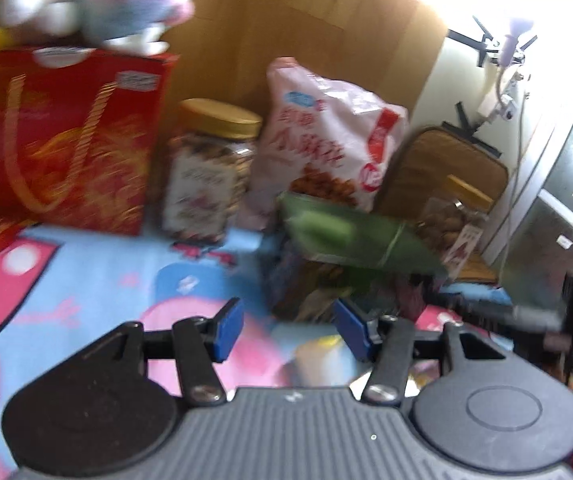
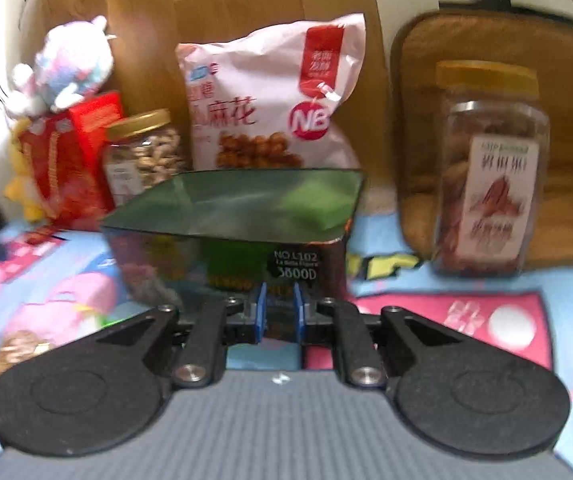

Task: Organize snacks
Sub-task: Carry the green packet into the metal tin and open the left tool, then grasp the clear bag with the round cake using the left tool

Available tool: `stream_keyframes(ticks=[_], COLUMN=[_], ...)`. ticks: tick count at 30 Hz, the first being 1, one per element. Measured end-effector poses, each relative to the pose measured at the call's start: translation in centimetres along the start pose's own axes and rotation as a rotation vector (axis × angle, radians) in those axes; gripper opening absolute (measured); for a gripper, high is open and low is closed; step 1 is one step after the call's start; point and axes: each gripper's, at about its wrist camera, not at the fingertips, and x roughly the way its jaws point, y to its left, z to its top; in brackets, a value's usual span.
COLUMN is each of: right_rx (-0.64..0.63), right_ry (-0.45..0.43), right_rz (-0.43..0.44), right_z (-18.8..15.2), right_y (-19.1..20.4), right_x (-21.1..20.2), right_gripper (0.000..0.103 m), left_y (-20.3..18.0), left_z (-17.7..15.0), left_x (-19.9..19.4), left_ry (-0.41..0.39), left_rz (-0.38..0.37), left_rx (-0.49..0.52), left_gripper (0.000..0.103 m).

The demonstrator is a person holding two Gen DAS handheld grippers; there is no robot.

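My right gripper (image 2: pixel 279 307) is shut on the lower edge of a green-topped snack package (image 2: pixel 246 208) and holds it in front of a pink snack bag (image 2: pixel 274 96). The same package shows in the left wrist view (image 1: pixel 350 236), with the right gripper's black arm (image 1: pixel 546 316) beside it. My left gripper (image 1: pixel 288 330) is open and empty over the cartoon sheet (image 1: pixel 98 276). A gold-lidded nut jar (image 2: pixel 142 148) stands left of the pink bag and a second jar (image 2: pixel 490 168) stands at the right.
A red gift box (image 1: pixel 74 140) with a plush toy (image 1: pixel 98 0) on top stands at the left. A brown cushion (image 2: pixel 486 40) leans behind the right jar. A wooden panel (image 1: pixel 286 20) backs the row. A small snack packet (image 2: pixel 10 356) lies near left.
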Motion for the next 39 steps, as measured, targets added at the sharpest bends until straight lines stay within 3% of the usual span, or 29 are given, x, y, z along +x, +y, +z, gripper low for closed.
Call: stream_keyframes(ticks=[2,5,7,8,10,12,15,20,23,26,28,33,37,39], right_rx=[0.026,0.065,0.021,-0.021,-0.063,-0.05,-0.045,-0.016,-0.024,-0.024,0.018,0.079,0.06,0.028], right_ry=[-0.03,-0.062,-0.038,-0.019,0.017,0.043,0.048,0.083,0.095,0.104,0.095,0.103,0.135,0.143], right_rz=[0.017,0.168,0.271,0.294,0.286,0.3,0.255,0.251,0.261,0.33,0.352,0.301,0.348,0.387], right_z=[0.2,-0.4,-1.7,-2.5,-4.4,-5.7,-6.6,-7.4,-8.3,-9.1,-9.5,-9.9,-10.7,-10.7], right_y=[0.3,2.3,4.9,6.3,8.5,9.2,9.4,9.5,9.8,9.5,8.5,6.4,7.4,8.3], right_x=[-1.7,-5.3,-6.4,-6.5,-6.4,-6.2,-5.9,-5.5,-6.2,-7.5,-8.4,-8.4,-7.5,-7.6], right_gripper=[0.02,0.021,0.022,0.029,0.041,0.043,0.044,0.053,0.058,0.064,0.064,0.067,0.068,0.063], left_y=[1.1,2.9,3.8,4.1,4.0,3.0,0.6,-1.4,-2.4,-3.2,-3.0,-1.9,-2.6,-3.3], left_z=[-1.4,-3.3,-4.2,-4.5,-4.8,-4.9,-5.0,-5.6,-6.4,-7.2,-7.9,-8.9,-9.5,-10.1], left_x=[-1.4,-3.0,-3.4,-3.3,-3.1,-2.9,-1.7,2.2,2.3,1.6,0.8,-1.0,-0.4,0.4], left_ry=[0.007,0.03,0.055,0.067,0.078,0.078,0.105,0.184,0.164,0.174,0.181,0.176,0.227,0.259], left_rz=[0.022,0.032,0.006,-0.011,-0.033,-0.089,-0.18,-0.22,-0.224,-0.229,-0.243,-0.237,-0.275,-0.267], left_rx=[-0.033,-0.088,-0.133,-0.147,-0.16,-0.151,-0.102,-0.098,-0.083,-0.075,-0.08,-0.123,-0.131,-0.113], left_gripper=[0.051,0.052,0.052,0.052,0.052,0.052,0.052,0.057,0.057,0.057,0.057,0.065,0.065,0.05])
